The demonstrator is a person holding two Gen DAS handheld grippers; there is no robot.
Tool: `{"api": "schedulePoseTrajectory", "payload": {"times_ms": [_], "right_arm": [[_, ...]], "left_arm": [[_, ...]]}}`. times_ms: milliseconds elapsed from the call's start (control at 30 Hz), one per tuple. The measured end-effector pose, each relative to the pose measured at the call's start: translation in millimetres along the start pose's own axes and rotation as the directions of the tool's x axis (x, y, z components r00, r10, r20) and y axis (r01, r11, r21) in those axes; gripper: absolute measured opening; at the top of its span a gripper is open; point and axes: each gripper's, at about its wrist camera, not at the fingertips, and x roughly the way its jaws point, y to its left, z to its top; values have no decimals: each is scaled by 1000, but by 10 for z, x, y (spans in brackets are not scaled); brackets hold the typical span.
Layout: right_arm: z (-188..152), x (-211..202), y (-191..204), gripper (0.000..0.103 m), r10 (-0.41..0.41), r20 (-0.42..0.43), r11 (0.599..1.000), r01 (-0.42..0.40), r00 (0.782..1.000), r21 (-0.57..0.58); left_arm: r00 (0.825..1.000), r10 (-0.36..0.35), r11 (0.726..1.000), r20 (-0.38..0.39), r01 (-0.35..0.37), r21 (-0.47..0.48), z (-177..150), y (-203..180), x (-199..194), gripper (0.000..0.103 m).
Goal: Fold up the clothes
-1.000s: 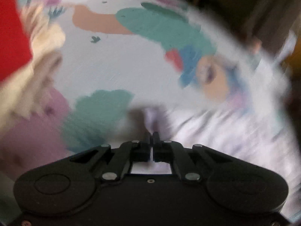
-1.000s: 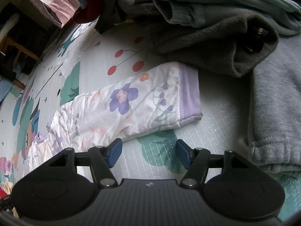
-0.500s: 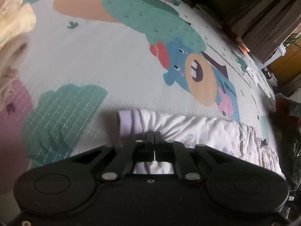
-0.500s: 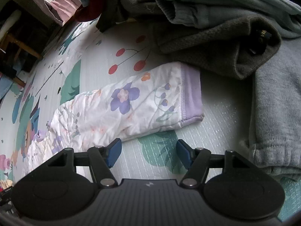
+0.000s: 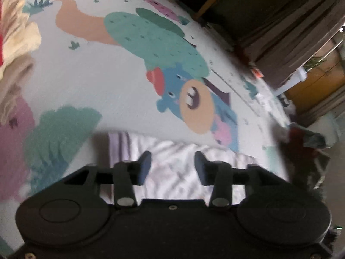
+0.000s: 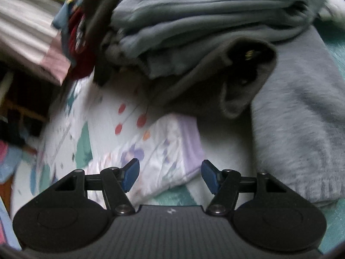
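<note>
Thin white floral cotton garment with lilac ribbed cuffs [image 5: 172, 161], rumpled and soft, stretched flat on a pebbled foam play mat printed with cartoon animals and green shrubs [image 5: 90, 79]. Left gripper [image 5: 171, 164] hovering over one cuffed end, jaws spreading, blue pads apart with cloth seen beneath the gap but not pinched. Right gripper [image 6: 170, 177] above the other cuffed end [image 6: 163, 151], jaws wide and easing slightly inward, pads clear of the fabric.

At twelve o'clock from the right claw, a heap of thick knits: folded blue-grey fleece sweatshirt [image 6: 204, 15] over an olive-brown ribbed sleeve with a gaping dark cuff [image 6: 243, 75]; at two o'clock, a pale grey fleecy garment with ribbed hem [image 6: 301, 129]. At ten o'clock in the left view, cream fluffy fabric [image 5: 17, 34], cut by the frame edge.

Beyond the mat at one o'clock, dim brown curtains [image 5: 291, 32] and wooden furniture [image 5: 319, 82]. Both views smeared by motion; floral print hard to read, and the garment's middle hidden behind the black gripper bodies.
</note>
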Motion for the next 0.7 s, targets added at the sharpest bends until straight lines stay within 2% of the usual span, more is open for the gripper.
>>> {"api": "schedulePoseTrajectory", "payload": {"times_ms": [100, 167, 233, 333, 433, 700], "right_arm": [[16, 16, -3, 63, 1, 9, 1000, 0, 1000, -10], [27, 34, -14, 63, 0, 6, 1000, 0, 1000, -11], [31, 72, -20, 58, -14, -3, 999, 14, 1000, -36], [22, 114, -24, 49, -37, -13, 996, 36, 999, -81], [26, 139, -23, 47, -51, -19, 993, 48, 999, -111], [31, 175, 12, 46, -78, -32, 984, 72, 996, -161]], "left_arm": [[999, -19, 997, -36, 16, -77, -182, 79, -91, 44], [998, -8, 992, -58, 1, -127, -302, 147, -116, 44], [998, 18, 983, -60, -28, -180, -432, 241, -181, 44], [999, 52, 952, -6, -52, -302, -551, 423, -256, 44], [997, 69, 923, 46, -46, -382, -553, 556, -266, 44], [993, 64, 909, 95, -19, -416, -358, 623, -116, 44]]}}
